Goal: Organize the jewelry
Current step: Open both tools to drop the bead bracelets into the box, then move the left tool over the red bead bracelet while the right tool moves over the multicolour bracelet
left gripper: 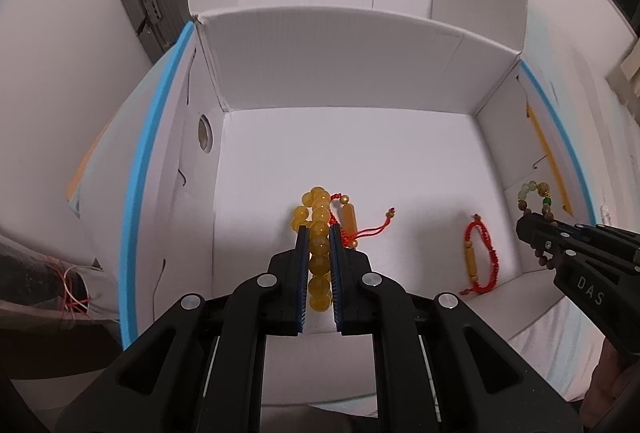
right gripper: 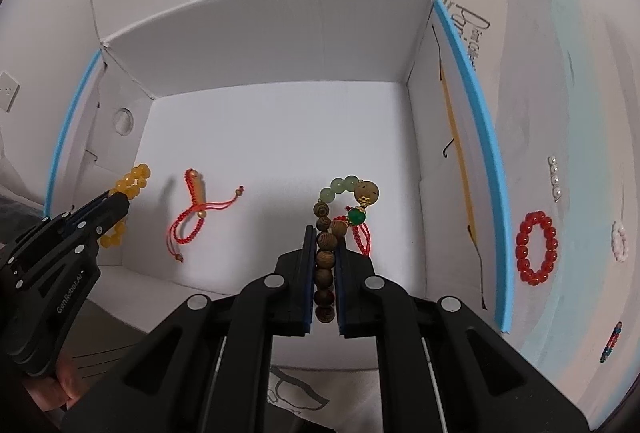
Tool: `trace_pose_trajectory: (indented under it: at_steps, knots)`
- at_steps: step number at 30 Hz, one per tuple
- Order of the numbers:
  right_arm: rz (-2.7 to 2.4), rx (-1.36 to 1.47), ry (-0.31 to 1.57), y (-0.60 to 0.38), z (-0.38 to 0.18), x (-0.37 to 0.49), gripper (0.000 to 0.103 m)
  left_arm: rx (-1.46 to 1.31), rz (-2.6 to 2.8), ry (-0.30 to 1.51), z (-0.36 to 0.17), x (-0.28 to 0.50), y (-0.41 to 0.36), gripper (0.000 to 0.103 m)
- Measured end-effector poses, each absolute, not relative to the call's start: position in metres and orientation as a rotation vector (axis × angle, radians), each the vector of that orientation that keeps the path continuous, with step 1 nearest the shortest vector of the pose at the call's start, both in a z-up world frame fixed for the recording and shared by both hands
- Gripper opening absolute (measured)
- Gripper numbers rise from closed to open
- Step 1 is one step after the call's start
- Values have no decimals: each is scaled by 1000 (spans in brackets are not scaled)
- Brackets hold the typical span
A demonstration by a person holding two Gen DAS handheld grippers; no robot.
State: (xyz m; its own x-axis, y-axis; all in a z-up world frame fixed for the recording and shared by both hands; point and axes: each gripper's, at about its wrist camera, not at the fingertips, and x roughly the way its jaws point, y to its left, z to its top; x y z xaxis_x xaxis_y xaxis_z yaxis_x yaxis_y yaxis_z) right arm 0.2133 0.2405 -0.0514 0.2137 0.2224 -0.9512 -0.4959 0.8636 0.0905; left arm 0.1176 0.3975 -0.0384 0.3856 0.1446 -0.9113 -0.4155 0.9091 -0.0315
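My left gripper is shut on a yellow bead bracelet and holds it over the floor of the open white box. My right gripper is shut on a brown wooden bead bracelet with green beads, also over the box floor. Two red cord bracelets lie on the box floor: one just beyond my left fingertips, the other near the right wall. In the right wrist view, one red cord bracelet lies between the grippers; the other is partly hidden behind my right fingers.
Outside the box's right wall lie a red bead bracelet, a pearl strand, a pale pink bracelet and a dark multicoloured bracelet. A grey suitcase stands behind the box on the left. The box flaps stand open.
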Motion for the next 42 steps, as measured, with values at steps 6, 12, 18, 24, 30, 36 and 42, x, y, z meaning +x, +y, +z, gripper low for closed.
trace_pose_trajectory:
  at_steps: [6, 12, 18, 24, 30, 36, 42]
  knots:
    - [505, -257, 1270, 242, -56, 214, 8, -258, 369, 1138, -47, 120, 398, 9]
    - [511, -252, 1274, 244, -58, 212, 10, -245, 379, 1145, -49, 121, 398, 9]
    - [523, -232, 1241, 239, -51, 210, 41, -235, 397, 1137, -48, 122, 395, 18]
    - [545, -185, 1182, 226, -30, 211, 63, -218, 416, 1093, -37, 119, 390, 50]
    - [547, -140, 1128, 206, -8, 212, 79, -194, 442, 1045, -20, 113, 380, 73]
    - [516, -126, 1080, 180, 8, 209, 86, -176, 444, 1009, -3, 110, 365, 87]
    - [474, -108, 1038, 144, 23, 207, 92, -162, 434, 990, 10, 113, 344, 97]
